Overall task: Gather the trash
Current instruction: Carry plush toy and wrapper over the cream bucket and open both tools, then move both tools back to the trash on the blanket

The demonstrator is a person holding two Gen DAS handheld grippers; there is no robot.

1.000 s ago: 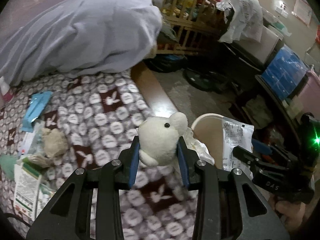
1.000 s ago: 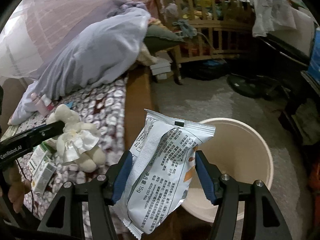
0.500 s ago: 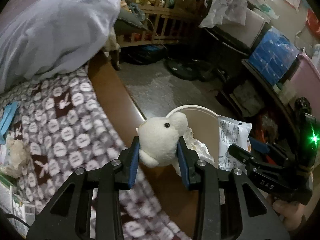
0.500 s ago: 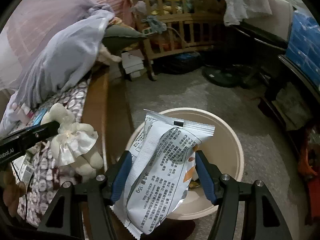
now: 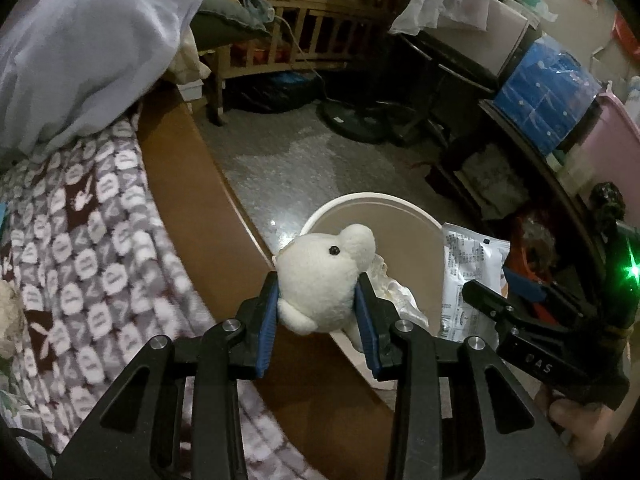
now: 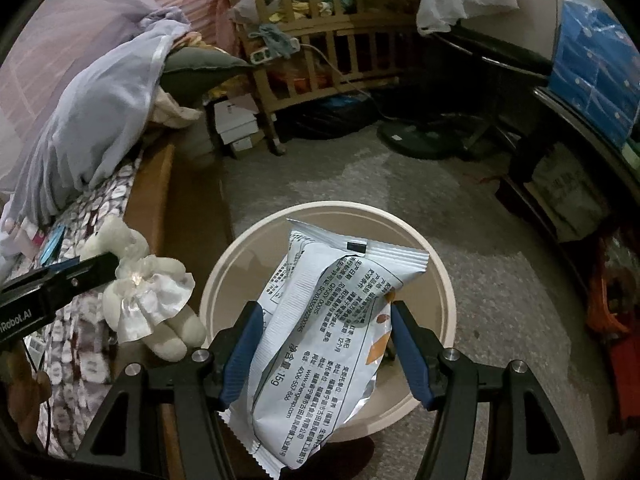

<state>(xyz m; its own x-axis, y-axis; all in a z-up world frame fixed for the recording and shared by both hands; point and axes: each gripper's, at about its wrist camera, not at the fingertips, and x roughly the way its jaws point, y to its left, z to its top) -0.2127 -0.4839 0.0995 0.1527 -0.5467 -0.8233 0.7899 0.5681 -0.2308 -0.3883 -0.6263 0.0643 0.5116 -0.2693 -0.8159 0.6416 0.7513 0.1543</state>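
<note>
My left gripper (image 5: 318,310) is shut on a white plush toy (image 5: 320,276) and holds it over the near rim of a cream round bin (image 5: 404,204) on the floor beside the bed. The toy also shows in the right wrist view (image 6: 148,300), at the bin's left. My right gripper (image 6: 326,354) is shut on a white snack packet (image 6: 332,328) and holds it above the bin's opening (image 6: 442,280). The packet also shows in the left wrist view (image 5: 472,276).
The bed with a patterned blanket (image 5: 80,240) and a brown wooden side rail (image 5: 192,200) is at left. A grey duvet (image 5: 88,48) is heaped on it. A wooden crib (image 6: 320,40), a fan base (image 6: 420,140) and shelves (image 5: 540,120) surround the grey floor.
Both grippers have moved right, off the bed and over the bin. The toy and the packet stay gripped. The bin now lies directly under the packet.
</note>
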